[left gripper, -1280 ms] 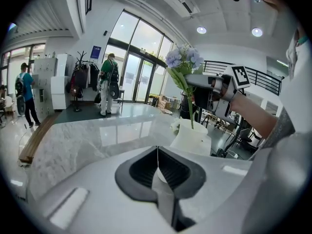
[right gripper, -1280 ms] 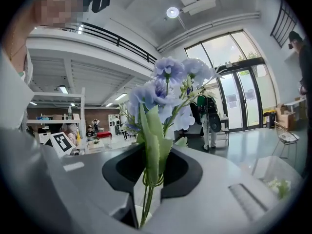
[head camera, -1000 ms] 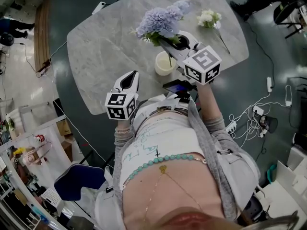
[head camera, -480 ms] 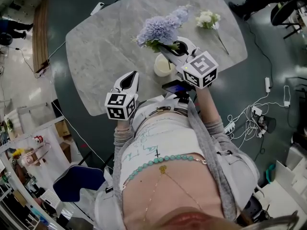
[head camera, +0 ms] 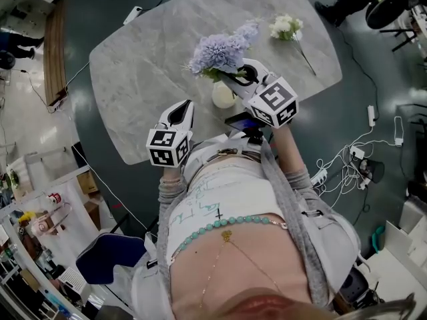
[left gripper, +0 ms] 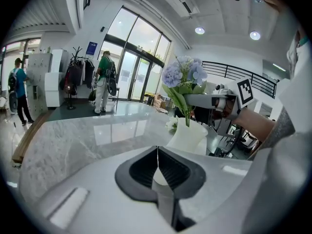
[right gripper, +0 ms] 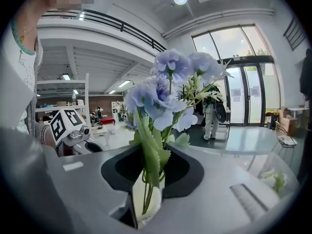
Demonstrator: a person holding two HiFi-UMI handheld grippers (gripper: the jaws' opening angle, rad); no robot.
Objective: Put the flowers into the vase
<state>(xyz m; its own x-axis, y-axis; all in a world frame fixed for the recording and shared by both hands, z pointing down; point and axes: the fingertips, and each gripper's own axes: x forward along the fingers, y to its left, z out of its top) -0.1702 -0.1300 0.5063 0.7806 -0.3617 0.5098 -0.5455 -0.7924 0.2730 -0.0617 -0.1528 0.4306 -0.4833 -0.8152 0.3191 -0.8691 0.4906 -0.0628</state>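
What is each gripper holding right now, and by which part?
The right gripper grips the purple flower bunch by its green stems, with the blooms standing clear above the jaws. The left gripper is shut and empty.

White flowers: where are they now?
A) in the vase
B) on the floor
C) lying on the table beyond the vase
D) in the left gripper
C: the white flowers lie on the table, apart from the vase, and the right gripper holds only the purple flowers.
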